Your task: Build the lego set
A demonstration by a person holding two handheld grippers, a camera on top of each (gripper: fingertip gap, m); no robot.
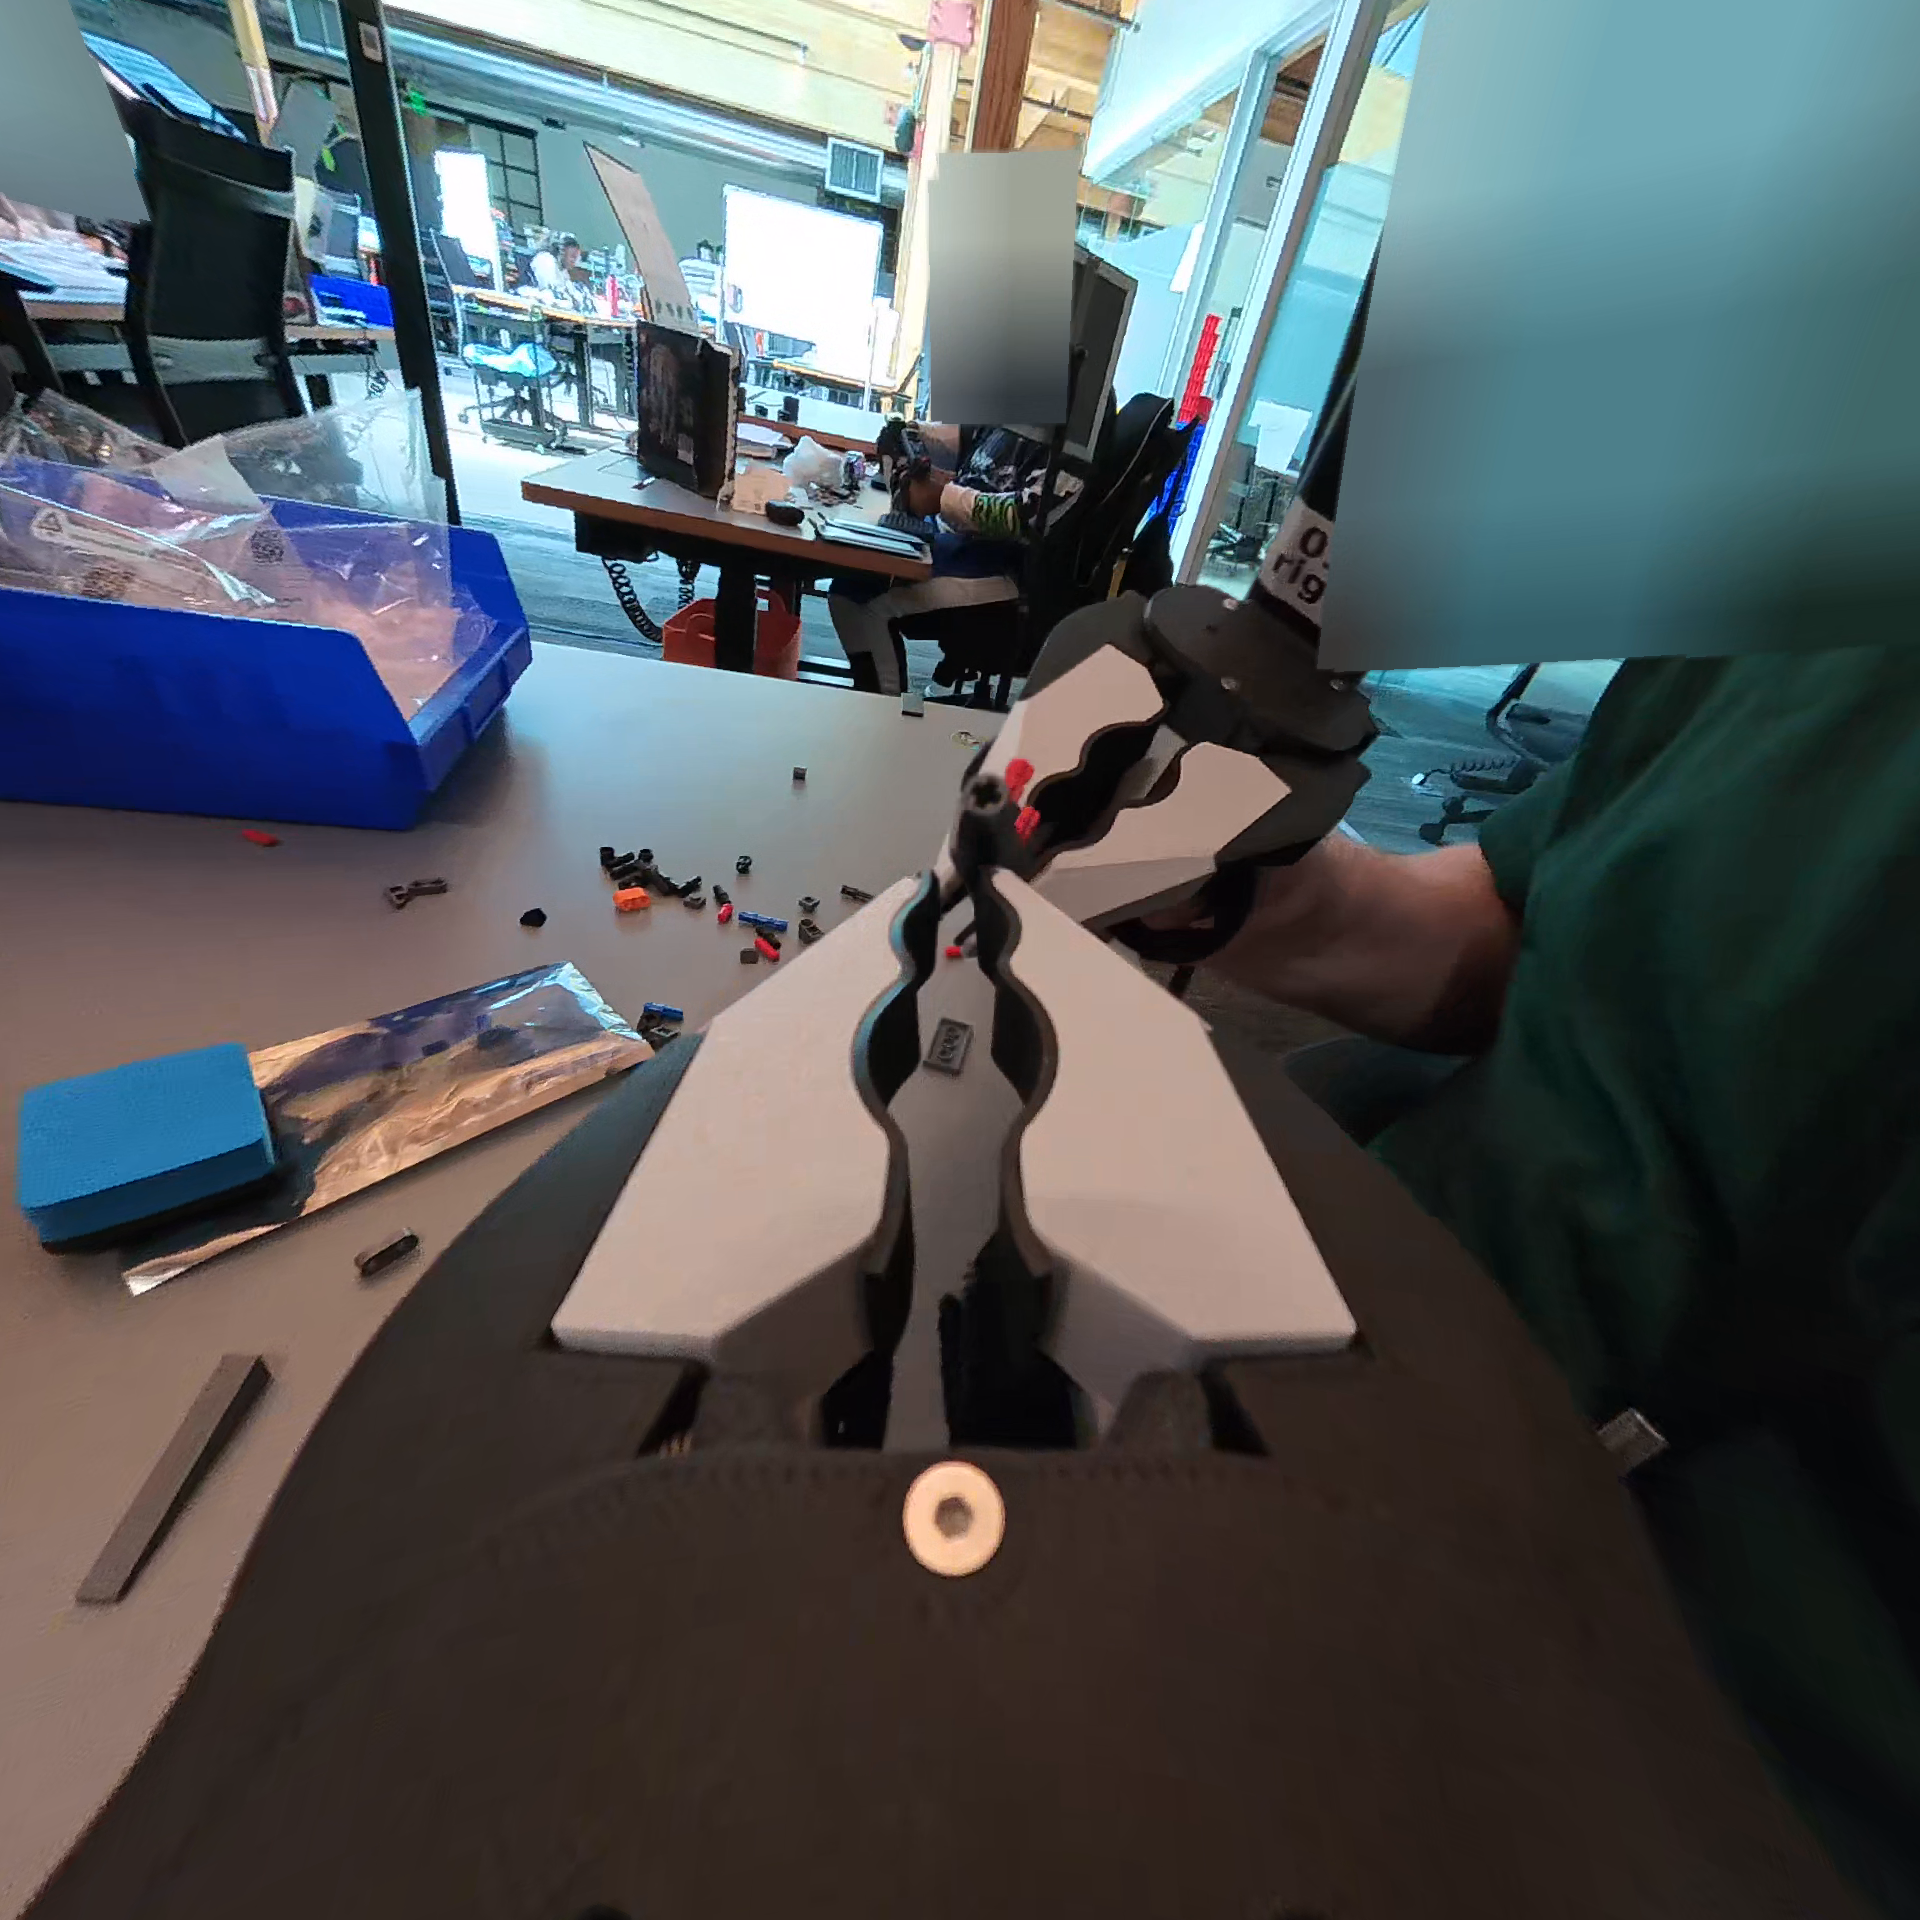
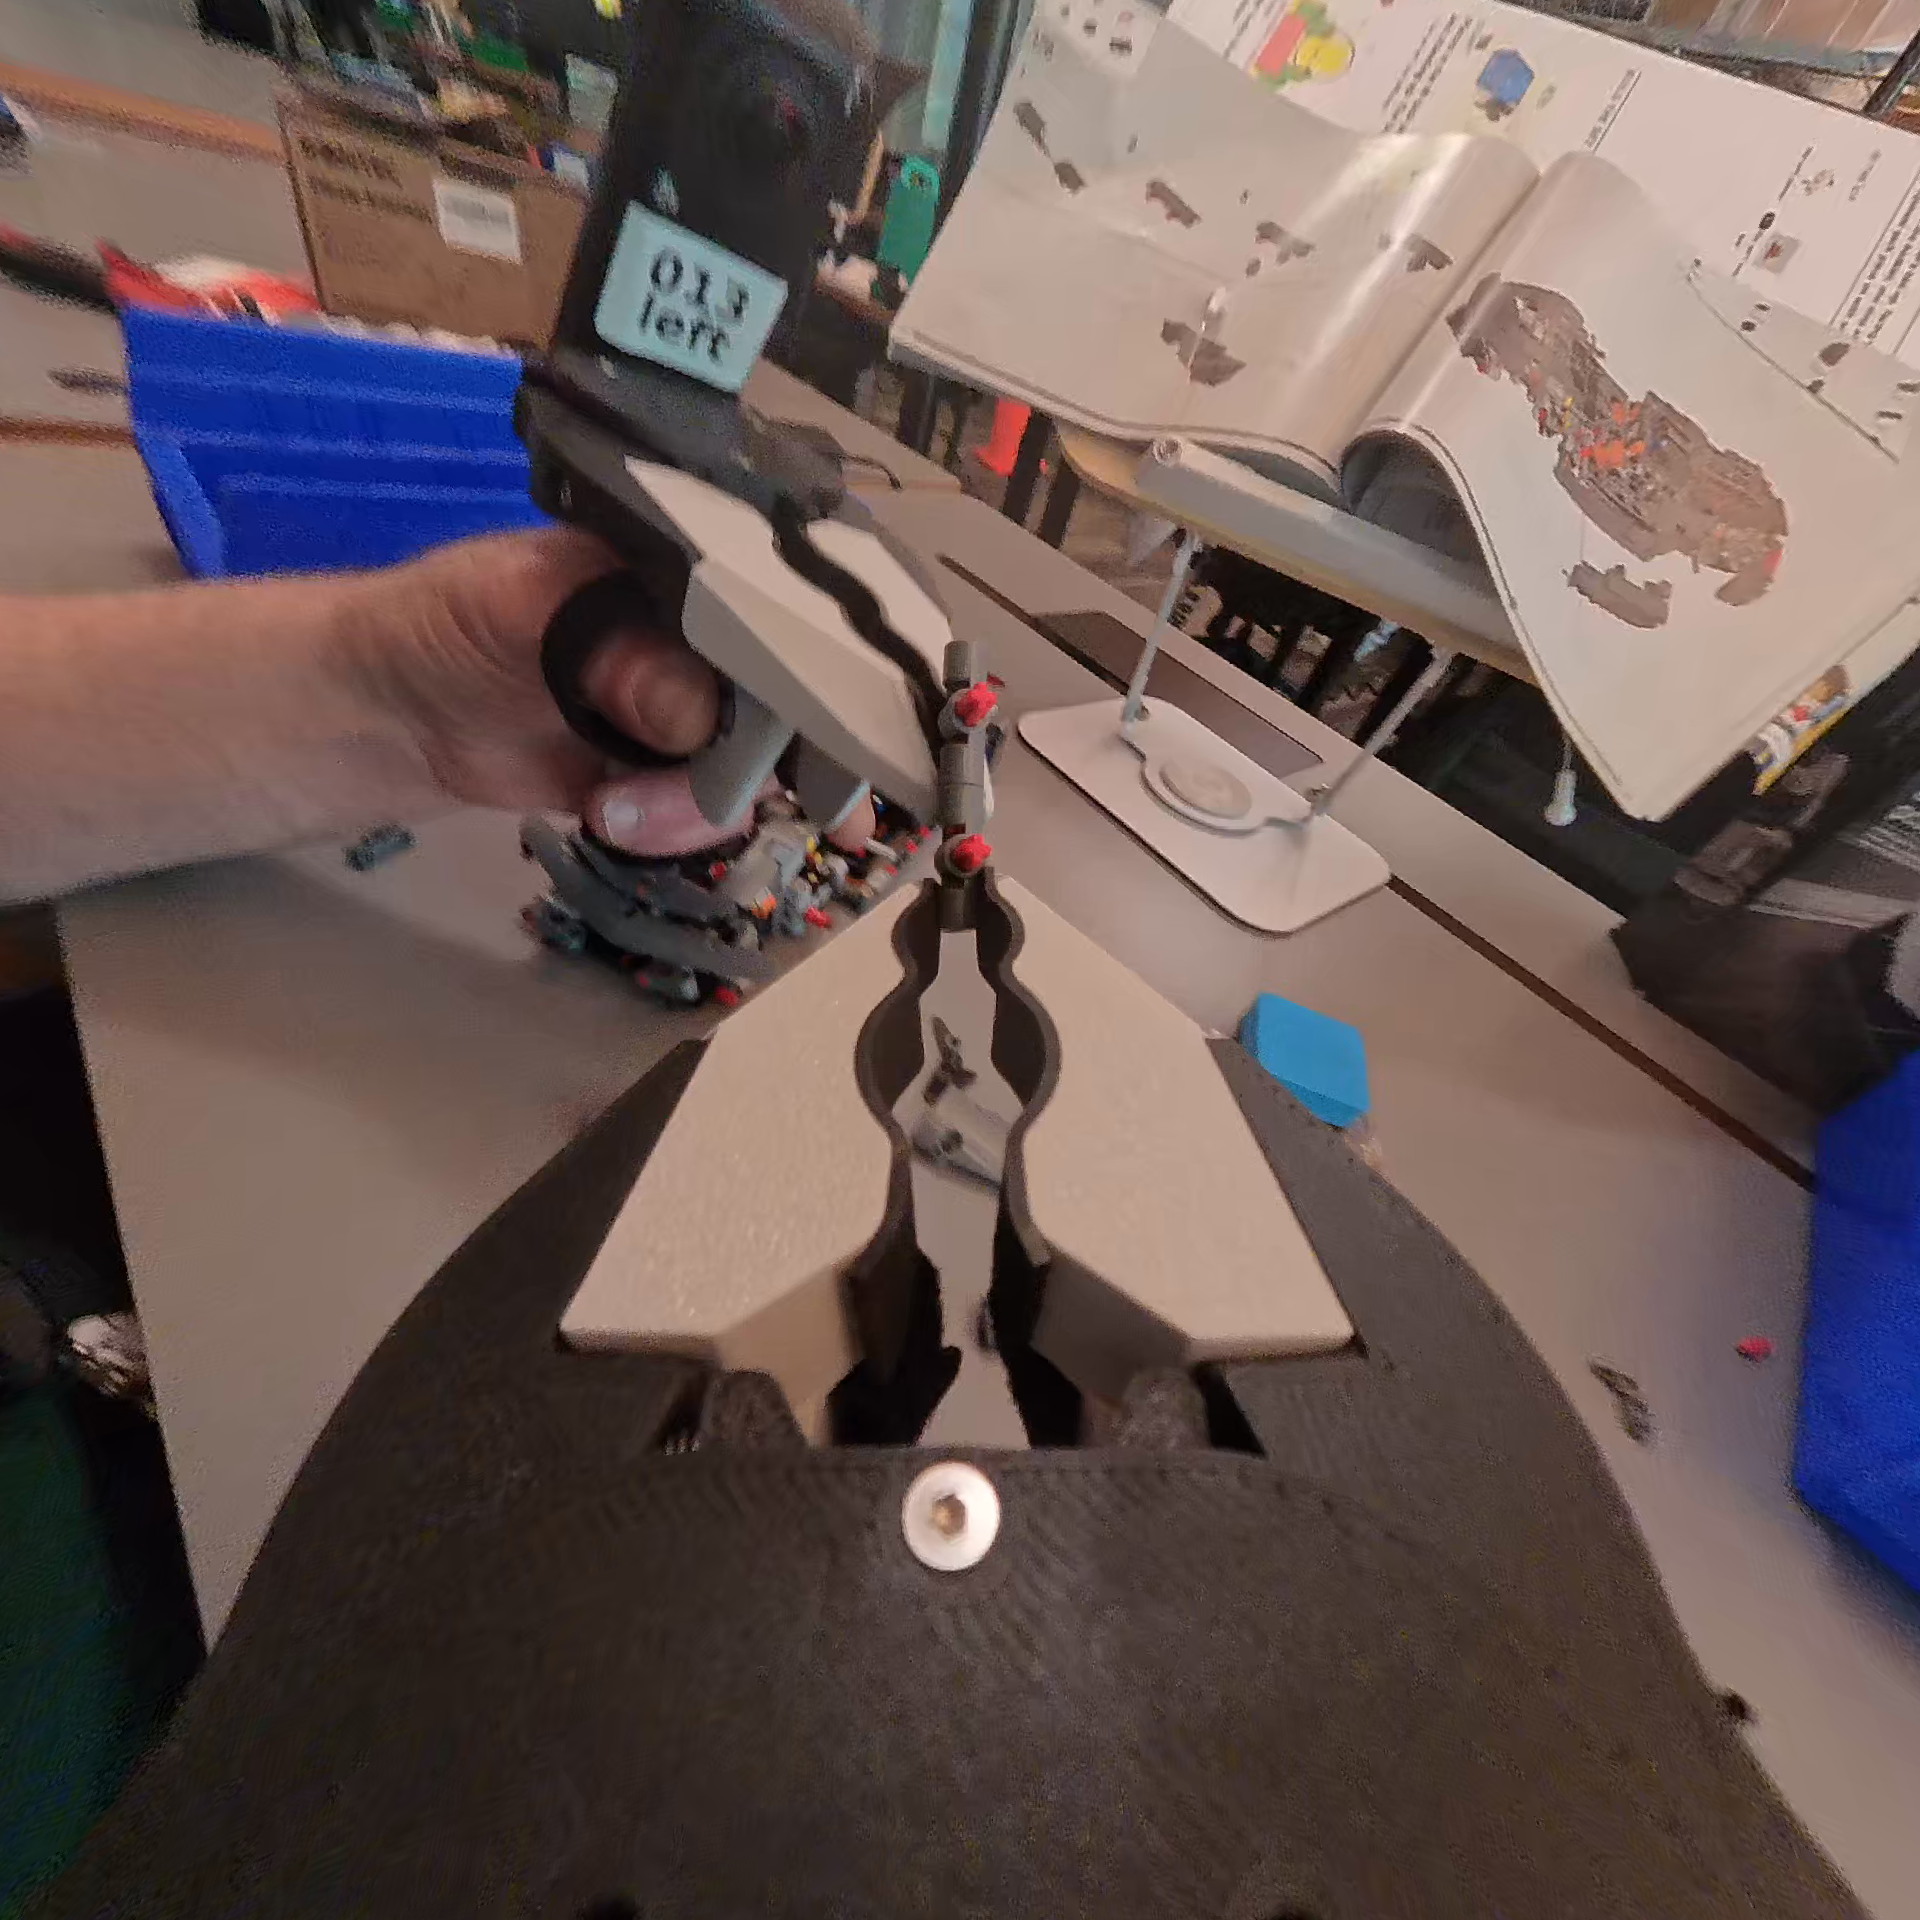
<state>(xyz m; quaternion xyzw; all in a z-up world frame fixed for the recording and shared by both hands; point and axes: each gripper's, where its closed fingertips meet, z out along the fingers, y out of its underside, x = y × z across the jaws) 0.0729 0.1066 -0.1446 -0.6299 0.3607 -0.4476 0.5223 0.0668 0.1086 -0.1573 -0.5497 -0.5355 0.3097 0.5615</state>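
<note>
A small dark grey LEGO rod assembly with red pins is held in the air between both grippers. My left gripper is shut on its lower end. The right gripper comes in from the upper right and is shut on the same piece. In the right wrist view the assembly stands upright. My right gripper clamps its bottom, and the left gripper grips it from the left. A partly built grey model sits on the table behind.
Loose small LEGO parts lie on the grey table, with a blue bin, a foil bag, a blue foam block and a long grey plate. An open instruction booklet rests on a stand. My two grippers' fingertips are within a few centimetres of each other. My right tips are roughly 15 cm from the partly built grey model.
</note>
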